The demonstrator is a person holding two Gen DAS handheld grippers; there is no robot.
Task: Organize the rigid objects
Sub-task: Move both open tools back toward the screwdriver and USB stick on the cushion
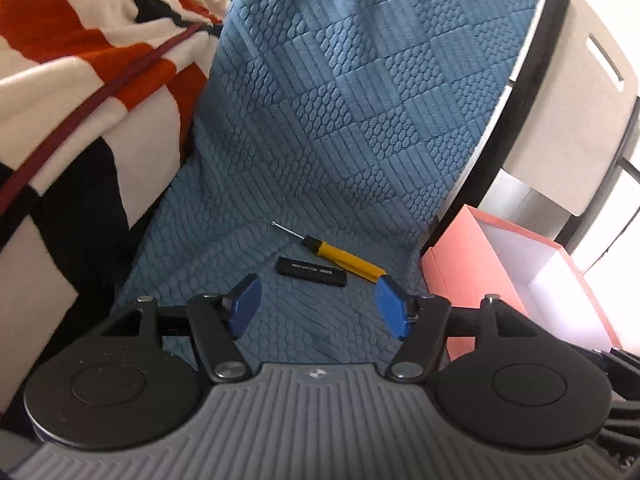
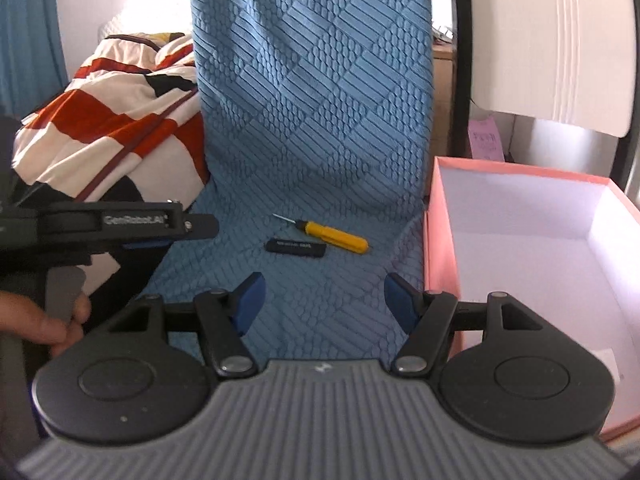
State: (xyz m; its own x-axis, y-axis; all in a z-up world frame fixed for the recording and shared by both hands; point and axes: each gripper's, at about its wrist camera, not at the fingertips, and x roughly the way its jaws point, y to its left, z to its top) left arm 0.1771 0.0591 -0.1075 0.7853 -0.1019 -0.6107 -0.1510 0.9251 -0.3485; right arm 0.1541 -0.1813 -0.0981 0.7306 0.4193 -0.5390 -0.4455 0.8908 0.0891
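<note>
On the blue textured cover (image 1: pixel 320 128), a little ahead of my claws, the yellow screwdriver (image 1: pixel 344 258) and the black stick (image 1: pixel 311 271) are lying side by side, almost touching, the stick being the nearer one to me. I am judging that both are waiting to go into the pink box (image 2: pixel 440 216), which is standing open just beside them on the right. I am holding my left gripper (image 1: pixel 318 306) wide and empty, aimed at the stick, and my right gripper (image 2: pixel 324 300) is also spread with nothing between the pads. Nothing is blocking the two things. A striped blanket (image 1: pixel 80 60) is bunching on the left, and a pale chair back (image 2: pixel 552 40) is rising behind the box.
</note>
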